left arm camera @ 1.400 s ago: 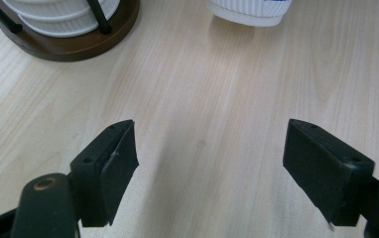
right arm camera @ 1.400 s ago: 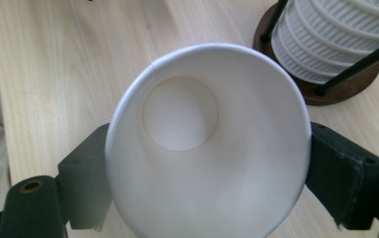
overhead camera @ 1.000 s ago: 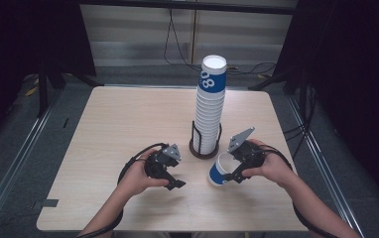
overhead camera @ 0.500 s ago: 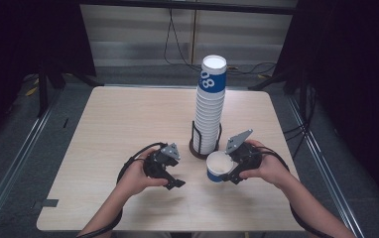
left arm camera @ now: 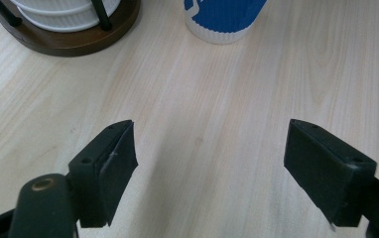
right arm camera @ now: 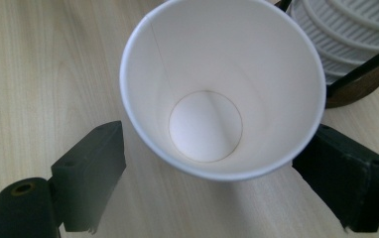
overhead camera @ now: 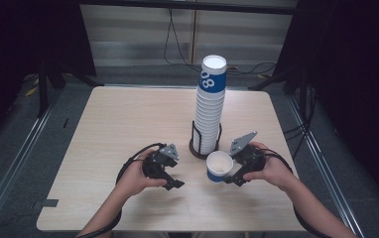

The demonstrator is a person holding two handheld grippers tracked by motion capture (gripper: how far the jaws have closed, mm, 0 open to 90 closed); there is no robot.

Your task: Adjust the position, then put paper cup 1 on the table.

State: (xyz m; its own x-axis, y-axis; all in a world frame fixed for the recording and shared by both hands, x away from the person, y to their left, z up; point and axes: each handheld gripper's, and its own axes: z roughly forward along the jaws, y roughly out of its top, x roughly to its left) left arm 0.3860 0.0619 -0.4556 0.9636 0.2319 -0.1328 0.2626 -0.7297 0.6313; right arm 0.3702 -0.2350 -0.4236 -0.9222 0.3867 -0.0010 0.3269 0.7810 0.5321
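Observation:
A single paper cup (overhead camera: 220,166), blue outside and white inside, stands upright on the wooden table (overhead camera: 128,124) just in front of the cup holder. My right gripper (overhead camera: 230,171) reaches in from the right with a jaw on each side of its lower part. In the right gripper view the cup (right arm camera: 212,89) sits between the jaws of the right gripper (right arm camera: 215,131), and bare wood shows between the left jaw and the cup wall. My left gripper (overhead camera: 173,176) rests to the cup's left, open and holding nothing. In the left gripper view the left gripper (left arm camera: 210,148) faces the cup's base (left arm camera: 224,17).
A tall stack of blue and white cups (overhead camera: 210,109) stands in a dark wire holder with a round brown base (left arm camera: 68,37) at mid table. The stack (right arm camera: 356,34) is close behind the single cup. Cables and dark stands lie beyond the far edge.
The cup was tilted in my right gripper a second ago; now it stands upright on the table, slightly further left. My left gripper has stayed in place.

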